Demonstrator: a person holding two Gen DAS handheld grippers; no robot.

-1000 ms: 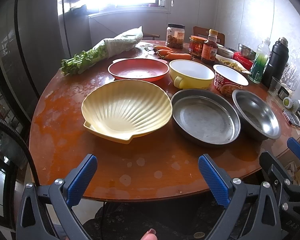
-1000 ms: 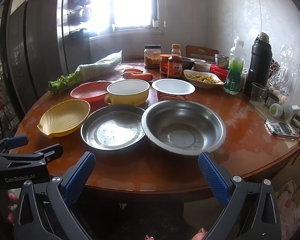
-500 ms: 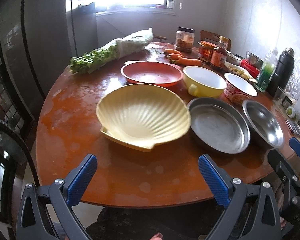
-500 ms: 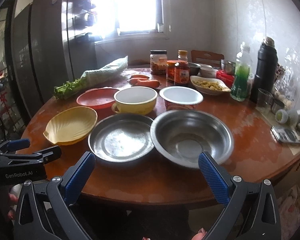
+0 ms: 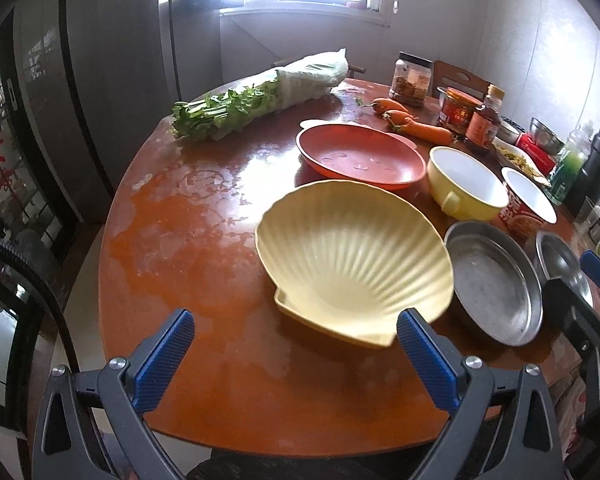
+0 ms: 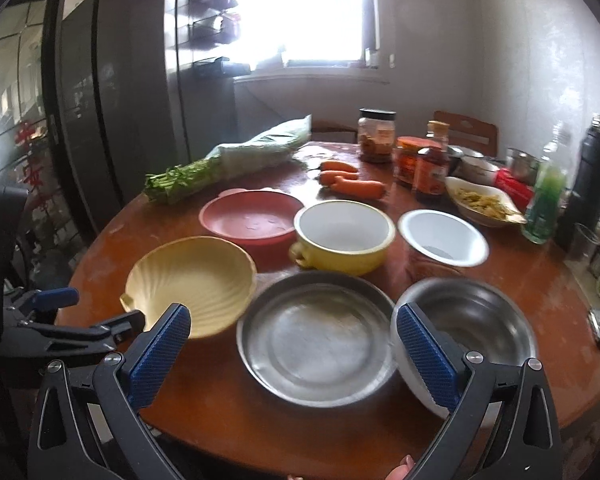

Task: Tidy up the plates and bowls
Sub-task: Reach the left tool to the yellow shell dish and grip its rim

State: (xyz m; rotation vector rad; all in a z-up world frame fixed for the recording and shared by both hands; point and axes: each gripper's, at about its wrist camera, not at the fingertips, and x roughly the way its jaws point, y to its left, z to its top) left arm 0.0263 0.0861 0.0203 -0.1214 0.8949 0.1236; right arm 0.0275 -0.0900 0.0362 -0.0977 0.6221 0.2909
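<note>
- The left claw [image 5: 294, 354] hangs at the near edge of the round wooden counter [image 5: 188, 240], its blue-padded fingers [image 5: 164, 354] spread wide with nothing between them.
- Just past that claw sits the yellow shell-shaped plate [image 5: 354, 260], flat on the counter, its hinge end pointing toward the near edge.
- The right claw [image 6: 294, 354] is likewise spread wide and holds nothing; it hovers low over the near rim of the counter.
- Between its fingers and just beyond lies the shallow steel pan [image 6: 316, 334]. The deeper steel bowl [image 6: 472, 320] sits right beside the pan on the right, and the right finger overlaps the bowl's near rim in the view; whether it touches I cannot tell.
- In the right wrist view the shell plate sits left of the pan, their rims very close.
- Behind this front row stand the red oval plate [image 6: 252, 220], the yellow handled bowl [image 6: 344, 238] and the white-lined bowl with a red printed outside [image 6: 442, 240], left to right.
- Farther back lie a wrapped bundle of greens [image 6: 228, 166], some carrots [image 6: 348, 182], jars and a sauce bottle [image 6: 432, 168].
- At the far right stand a dish of food [image 6: 482, 202], a green bottle [image 6: 544, 200] and a black flask [image 6: 590, 184].
</note>
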